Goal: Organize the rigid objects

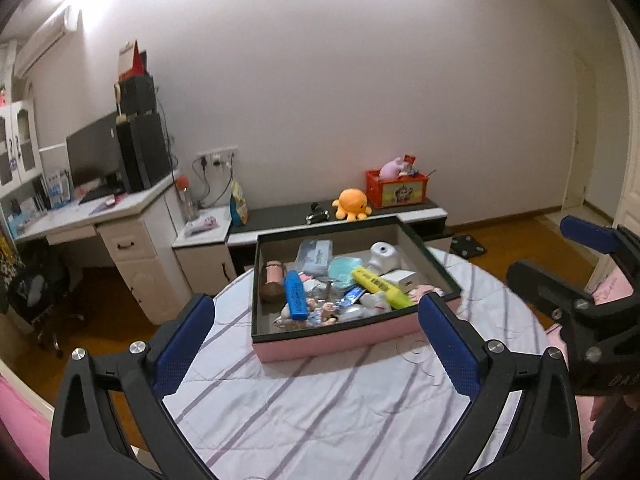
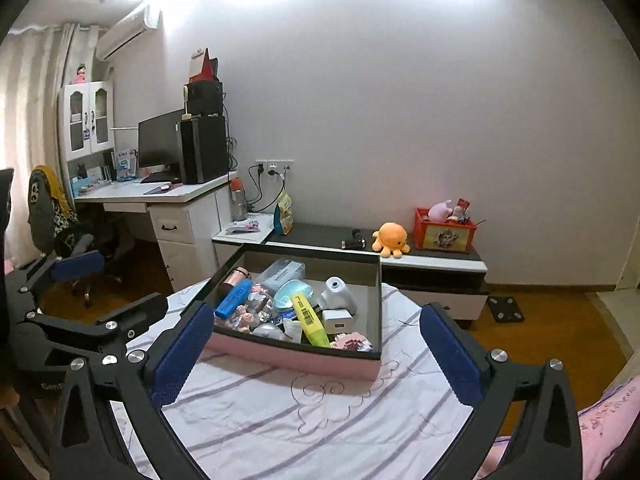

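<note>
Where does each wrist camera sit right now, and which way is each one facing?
Left wrist: sits on the left gripper, looking forward and slightly down over the striped round table at the pink box; its own open blue pads frame the view, with the right gripper at the right edge.
Right wrist: sits on the right gripper, facing the same box from further right; the left gripper shows at the left edge.
Shared: the box, the yellow highlighter, the orange octopus plush, the desk.

box point(image 1: 320, 342) on table point(image 1: 304, 412)
</note>
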Action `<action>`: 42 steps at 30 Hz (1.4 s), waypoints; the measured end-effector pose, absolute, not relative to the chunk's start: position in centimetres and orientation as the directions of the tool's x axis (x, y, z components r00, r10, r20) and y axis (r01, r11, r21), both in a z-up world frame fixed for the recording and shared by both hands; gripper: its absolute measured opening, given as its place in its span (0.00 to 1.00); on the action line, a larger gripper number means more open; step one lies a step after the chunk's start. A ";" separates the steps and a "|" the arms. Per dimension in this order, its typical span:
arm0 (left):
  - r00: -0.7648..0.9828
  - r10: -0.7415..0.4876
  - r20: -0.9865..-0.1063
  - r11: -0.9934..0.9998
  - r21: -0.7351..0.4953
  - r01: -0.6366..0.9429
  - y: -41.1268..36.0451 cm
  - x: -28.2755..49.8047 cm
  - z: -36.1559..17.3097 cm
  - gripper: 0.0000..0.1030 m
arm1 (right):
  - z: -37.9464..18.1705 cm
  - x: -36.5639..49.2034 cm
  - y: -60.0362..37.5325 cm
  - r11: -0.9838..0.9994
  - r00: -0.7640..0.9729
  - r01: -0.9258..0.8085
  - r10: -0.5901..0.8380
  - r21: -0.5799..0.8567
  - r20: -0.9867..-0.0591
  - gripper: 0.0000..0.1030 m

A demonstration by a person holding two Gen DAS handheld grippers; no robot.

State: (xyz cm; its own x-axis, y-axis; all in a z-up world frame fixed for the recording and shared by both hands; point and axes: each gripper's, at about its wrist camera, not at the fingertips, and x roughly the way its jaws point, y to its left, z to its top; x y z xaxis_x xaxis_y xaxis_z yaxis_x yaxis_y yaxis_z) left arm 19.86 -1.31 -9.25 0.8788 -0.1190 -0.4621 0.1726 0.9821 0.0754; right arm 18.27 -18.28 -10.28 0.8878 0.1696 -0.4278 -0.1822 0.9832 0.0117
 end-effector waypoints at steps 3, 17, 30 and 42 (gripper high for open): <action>0.895 -0.114 -0.430 0.984 0.074 0.161 -1.4 17.7 -8.4 1.00 | -9.9 16.5 -18.6 0.986 0.898 -0.166 0.158 0.016 -0.409 1.00; 0.950 -0.076 -0.302 0.990 0.094 0.109 -1.3 9.6 -4.8 1.00 | -7.3 10.1 -18.5 0.985 0.937 -0.172 0.173 0.031 -0.304 1.00; 0.983 -0.054 -0.177 0.994 0.086 0.070 -0.7 4.5 -1.4 1.00 | -4.5 5.4 -17.8 0.986 0.963 -0.166 0.169 0.030 -0.209 1.00; 0.995 -0.034 -0.098 0.995 0.088 0.042 0.0 2.7 0.7 1.00 | -2.6 3.9 -17.1 0.983 0.970 -0.185 0.185 0.020 -0.157 1.00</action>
